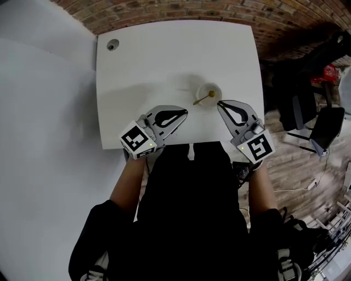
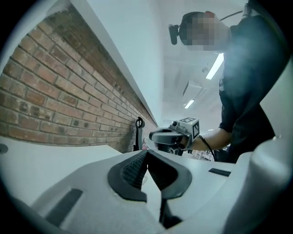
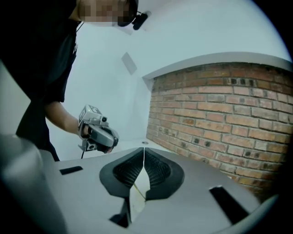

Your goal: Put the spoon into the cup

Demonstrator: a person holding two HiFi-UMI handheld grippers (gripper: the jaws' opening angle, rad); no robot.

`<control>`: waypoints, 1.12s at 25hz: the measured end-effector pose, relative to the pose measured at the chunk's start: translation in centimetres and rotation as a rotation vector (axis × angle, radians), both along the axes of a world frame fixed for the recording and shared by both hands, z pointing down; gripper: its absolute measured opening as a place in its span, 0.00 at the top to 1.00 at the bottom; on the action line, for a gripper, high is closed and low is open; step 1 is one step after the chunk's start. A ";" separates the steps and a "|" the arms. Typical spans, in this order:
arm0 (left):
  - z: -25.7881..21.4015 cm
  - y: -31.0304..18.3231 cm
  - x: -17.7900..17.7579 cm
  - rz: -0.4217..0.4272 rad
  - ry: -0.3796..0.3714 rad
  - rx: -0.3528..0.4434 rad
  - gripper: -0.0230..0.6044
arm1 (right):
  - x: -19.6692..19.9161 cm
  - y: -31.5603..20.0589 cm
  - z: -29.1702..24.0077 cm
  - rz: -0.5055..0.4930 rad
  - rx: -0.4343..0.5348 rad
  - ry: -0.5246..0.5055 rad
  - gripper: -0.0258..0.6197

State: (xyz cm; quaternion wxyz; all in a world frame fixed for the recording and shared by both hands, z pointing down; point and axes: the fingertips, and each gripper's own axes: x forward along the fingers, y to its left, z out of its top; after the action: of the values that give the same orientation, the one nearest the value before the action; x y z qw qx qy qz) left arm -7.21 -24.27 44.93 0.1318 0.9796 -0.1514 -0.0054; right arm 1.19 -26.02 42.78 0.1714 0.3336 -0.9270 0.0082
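I'm seeing white counter [image 1: 164, 55], white cup [image 1: 215, 88], yellowish spoon [image 1: 201, 100]. Both left gripper [image 1: 185, 113] and right gripper [image 1: 220, 104]: grey, black ribbed fingers [image 2: 130, 169], black-white square markers [image 1: 137, 139]. Red-brown brick wall [image 1: 219, 11].

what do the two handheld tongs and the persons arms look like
The left grey plastic tongs and the right grey plastic tongs both taper to black ribbed pads. Each carries a white cube with black square markers and a small green light. The person wears a black short-sleeved top.

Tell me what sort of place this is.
Likely an indoor office or lab workspace, not a home. A white square table stands beside a bare red brick wall, and long ceiling strip lights run overhead.
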 end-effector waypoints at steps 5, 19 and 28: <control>-3.5 0.1 1.0 0.014 -0.002 0.084 0.94 | 0.6 0.9 -7.1 -0.010 0.087 -0.125 0.95; -10.7 5.2 3.4 -0.056 -0.032 0.196 0.94 | 7.3 10.0 -15.3 -0.052 0.179 -0.333 0.95; -10.0 16.5 7.2 -0.105 0.025 0.127 0.94 | 13.4 20.7 -11.3 0.005 0.139 -0.405 0.95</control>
State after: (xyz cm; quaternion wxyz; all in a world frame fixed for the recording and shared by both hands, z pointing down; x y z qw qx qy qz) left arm 0.01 -7.78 34.93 0.0707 0.9766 -0.2003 -0.0344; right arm 14.60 -5.35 31.49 -0.0419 0.3386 -0.9399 0.0117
